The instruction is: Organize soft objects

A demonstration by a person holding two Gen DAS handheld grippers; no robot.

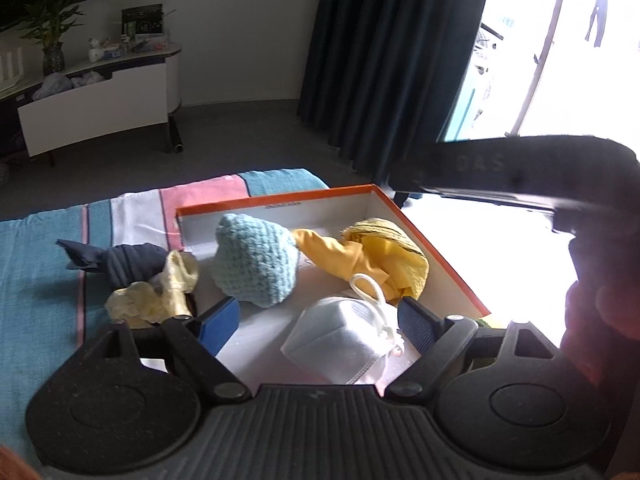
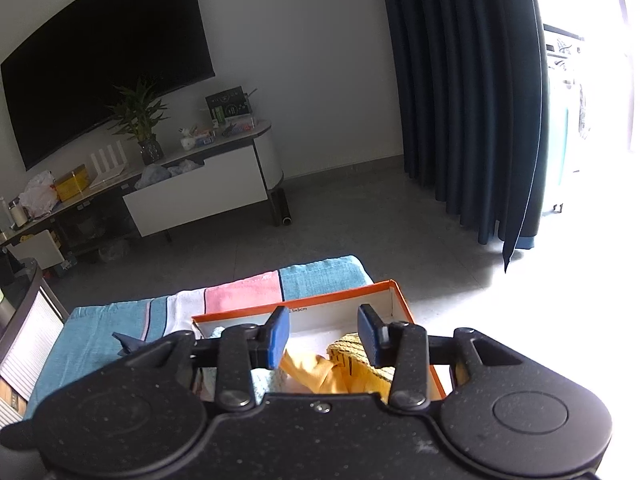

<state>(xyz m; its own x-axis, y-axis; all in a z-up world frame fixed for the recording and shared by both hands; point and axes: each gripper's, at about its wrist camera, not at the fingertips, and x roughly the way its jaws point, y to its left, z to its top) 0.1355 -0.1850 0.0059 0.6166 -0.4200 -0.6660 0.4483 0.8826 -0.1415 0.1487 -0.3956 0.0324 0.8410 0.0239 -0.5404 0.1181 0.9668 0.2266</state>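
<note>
An orange-rimmed white box holds a light blue crochet hat, a yellow cloth and a white face mask. My left gripper is open over the box's near end. The mask lies between and below its blue pads, and they do not press on it. Left of the box, a navy cloth and a pale yellow cloth lie on the striped towel. My right gripper is open and empty above the box and the yellow cloth.
The right gripper's dark body and a hand fill the right side of the left wrist view. Beyond the towel is grey floor, a TV stand with a plant, and dark curtains beside a bright window.
</note>
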